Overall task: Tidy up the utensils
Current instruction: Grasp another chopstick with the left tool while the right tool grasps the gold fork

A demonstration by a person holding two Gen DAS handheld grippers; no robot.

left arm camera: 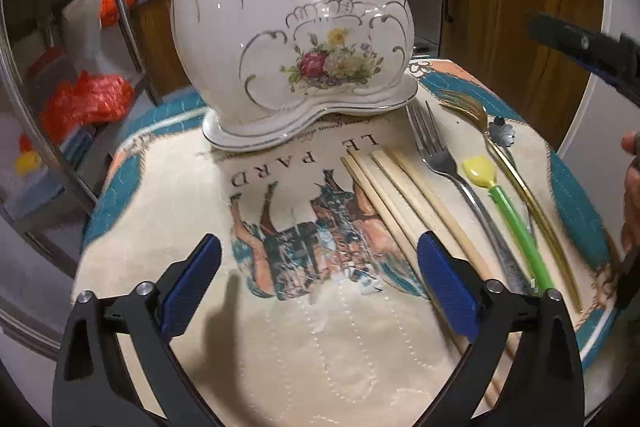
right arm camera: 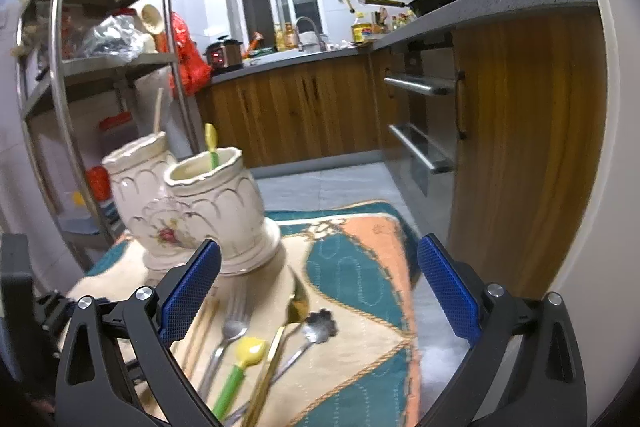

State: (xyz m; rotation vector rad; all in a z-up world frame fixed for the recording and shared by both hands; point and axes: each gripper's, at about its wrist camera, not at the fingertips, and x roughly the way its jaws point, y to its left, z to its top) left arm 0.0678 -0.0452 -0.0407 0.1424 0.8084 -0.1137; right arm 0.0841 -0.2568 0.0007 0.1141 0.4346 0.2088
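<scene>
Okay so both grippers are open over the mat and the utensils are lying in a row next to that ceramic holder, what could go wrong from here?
1. The chopsticks lie tight against each other and close to the silver fork; the left gripper could pinch two things or nudge the row.
2. The green-handled spoon lies close alongside the gold fork, so lifting one may drag the other.
3. The ceramic holder already has a yellow-tipped utensil in its front cup; a careless drop could knock it.
</scene>
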